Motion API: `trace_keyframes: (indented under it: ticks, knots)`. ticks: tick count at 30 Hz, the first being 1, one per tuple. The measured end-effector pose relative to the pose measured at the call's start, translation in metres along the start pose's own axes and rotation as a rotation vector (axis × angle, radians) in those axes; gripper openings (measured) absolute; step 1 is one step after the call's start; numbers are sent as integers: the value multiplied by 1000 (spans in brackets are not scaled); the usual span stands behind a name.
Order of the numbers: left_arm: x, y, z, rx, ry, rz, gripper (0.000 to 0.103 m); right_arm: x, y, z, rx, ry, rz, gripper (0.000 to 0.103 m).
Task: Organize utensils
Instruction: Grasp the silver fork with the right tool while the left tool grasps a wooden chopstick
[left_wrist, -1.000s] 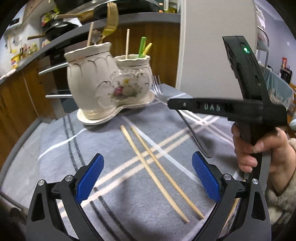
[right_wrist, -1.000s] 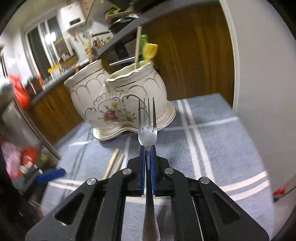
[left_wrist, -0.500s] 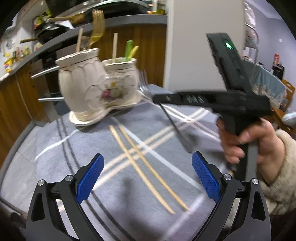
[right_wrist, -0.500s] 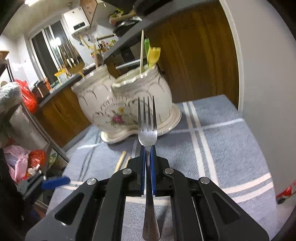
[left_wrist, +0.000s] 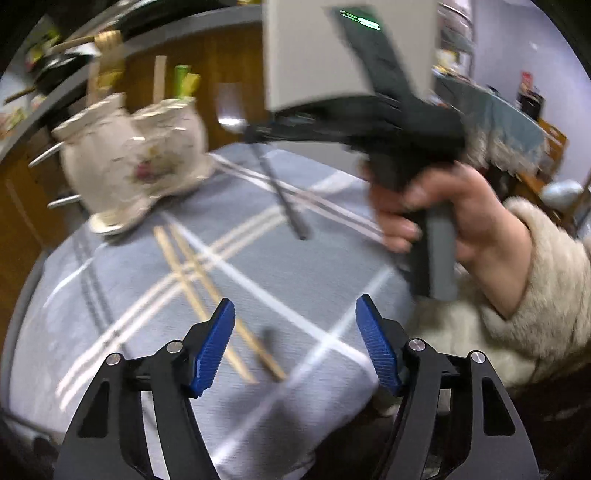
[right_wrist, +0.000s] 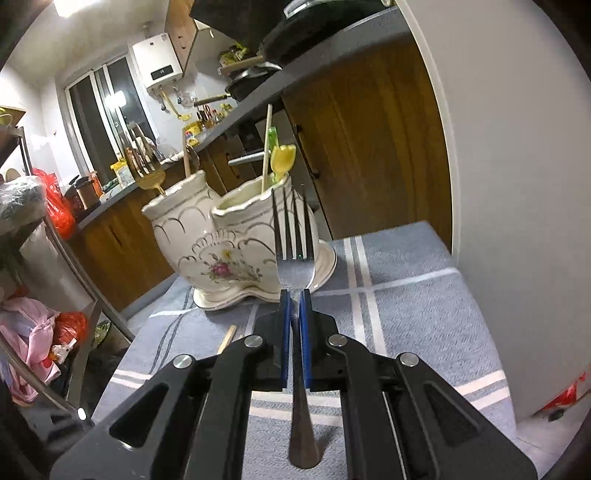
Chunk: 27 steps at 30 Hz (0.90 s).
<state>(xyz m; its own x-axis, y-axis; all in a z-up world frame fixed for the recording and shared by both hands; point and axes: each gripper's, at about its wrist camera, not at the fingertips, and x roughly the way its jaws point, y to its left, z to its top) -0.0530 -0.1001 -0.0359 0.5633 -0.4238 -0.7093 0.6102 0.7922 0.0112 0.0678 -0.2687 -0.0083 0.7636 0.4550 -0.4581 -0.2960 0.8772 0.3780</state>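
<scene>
Fork (right_wrist: 294, 236) sits pinched in right tool (right_wrist: 294, 306); left tool (left_wrist: 295, 343) spread over chopsticks (left_wrist: 207, 291).

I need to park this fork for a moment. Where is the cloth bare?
Bare cloth lies right of the ceramic holder, up to the white wall panel. Crowded: the chopsticks lie in front of the holder, ahead of the open left gripper.

The left wrist view looks down over the striped tablecloth (left_wrist: 229, 280) from farther back, facing the utensil holder (left_wrist: 136, 162). The right wrist view sits lower and nearer, facing the same utensil holder (right_wrist: 221, 251) and tablecloth (right_wrist: 410, 295).
</scene>
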Motion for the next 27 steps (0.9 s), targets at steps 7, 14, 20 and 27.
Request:
trace_keyframes:
  ticks: [7, 14, 20, 27]
  knots:
    - [21, 49, 10, -213, 74, 136, 26, -2, 6, -3, -19, 2, 6, 5]
    - [42, 69, 17, -275, 120, 201, 13, -5, 12, -4, -36, -2, 13, 5]
    - [58, 82, 30, -290, 147, 229, 13, -7, 15, -3, -51, -14, 21, 5]
    - [80, 93, 49, -303, 189, 241, 13, -10, 19, -2, -77, -27, 29, 5]
